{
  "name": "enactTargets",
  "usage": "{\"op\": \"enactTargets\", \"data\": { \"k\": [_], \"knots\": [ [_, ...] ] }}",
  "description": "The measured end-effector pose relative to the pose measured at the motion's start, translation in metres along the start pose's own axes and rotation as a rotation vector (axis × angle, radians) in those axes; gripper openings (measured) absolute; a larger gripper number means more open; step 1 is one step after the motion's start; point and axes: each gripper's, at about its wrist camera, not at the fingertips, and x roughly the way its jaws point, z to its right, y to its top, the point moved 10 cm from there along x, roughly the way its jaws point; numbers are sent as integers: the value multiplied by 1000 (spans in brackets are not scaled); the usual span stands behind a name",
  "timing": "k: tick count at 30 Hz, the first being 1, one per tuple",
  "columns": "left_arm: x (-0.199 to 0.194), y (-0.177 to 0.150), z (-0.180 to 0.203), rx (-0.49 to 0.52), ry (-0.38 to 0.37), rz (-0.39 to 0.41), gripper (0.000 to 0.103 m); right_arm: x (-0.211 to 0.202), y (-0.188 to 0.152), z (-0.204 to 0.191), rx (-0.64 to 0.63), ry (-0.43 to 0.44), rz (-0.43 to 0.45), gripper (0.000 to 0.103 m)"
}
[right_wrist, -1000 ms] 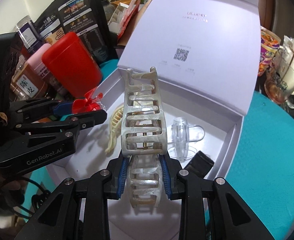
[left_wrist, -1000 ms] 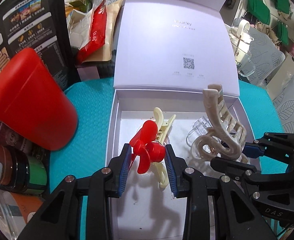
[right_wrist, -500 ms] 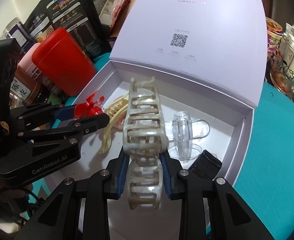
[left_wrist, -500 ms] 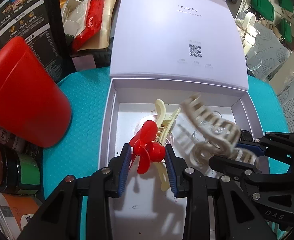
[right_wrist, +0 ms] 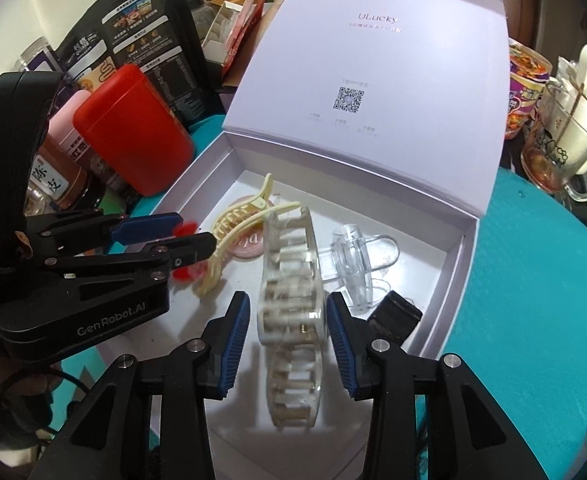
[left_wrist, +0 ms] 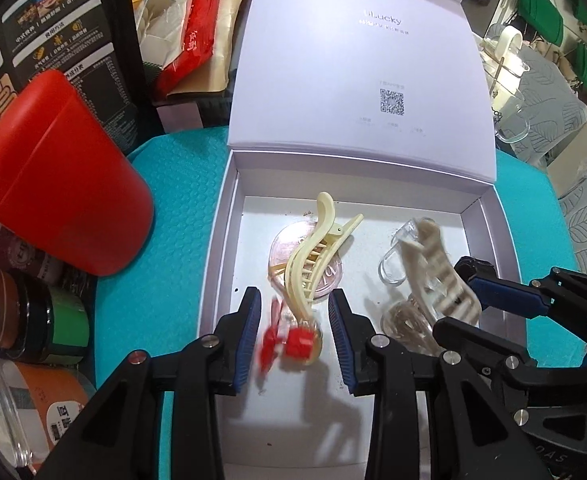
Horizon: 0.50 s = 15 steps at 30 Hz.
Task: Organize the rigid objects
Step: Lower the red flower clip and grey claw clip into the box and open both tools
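An open white box (left_wrist: 221, 240) (right_wrist: 459, 264) lies on the teal mat. My left gripper (left_wrist: 295, 334) is open over its near left part; a small red clip (left_wrist: 289, 342) is blurred between the jaws, free of the pads. My right gripper (right_wrist: 288, 338) is open; the large pearl claw clip (right_wrist: 289, 300) (left_wrist: 439, 276) is blurred between its jaws, loose. A cream clip (left_wrist: 313, 256), a pink disc (left_wrist: 289, 244), a clear clip (right_wrist: 351, 264) and a black piece (right_wrist: 393, 316) lie in the box.
The box lid (left_wrist: 357, 68) stands open at the back. A red canister (left_wrist: 57, 172) and jars (left_wrist: 37, 320) crowd the left. Snack bags (left_wrist: 65, 40) stand behind. Glass cups (right_wrist: 565, 148) stand at the right. The teal mat (right_wrist: 533, 300) surrounds the box.
Both grippers have opened. The red clip and the pearl claw clip were let go and are dropping into the box. Both grippers have drawn back a little.
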Motion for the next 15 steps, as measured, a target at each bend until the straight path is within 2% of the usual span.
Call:
{"op": "enactTargets", "data": {
  "k": [6,15],
  "knots": [
    [-23,0,1,-23,3,28,35,-24,-3,-3,-1,-7,31,40],
    [-80,6,12,-31,3,118,35,-77,-4,-10,-13,-23,105,40]
  ]
}}
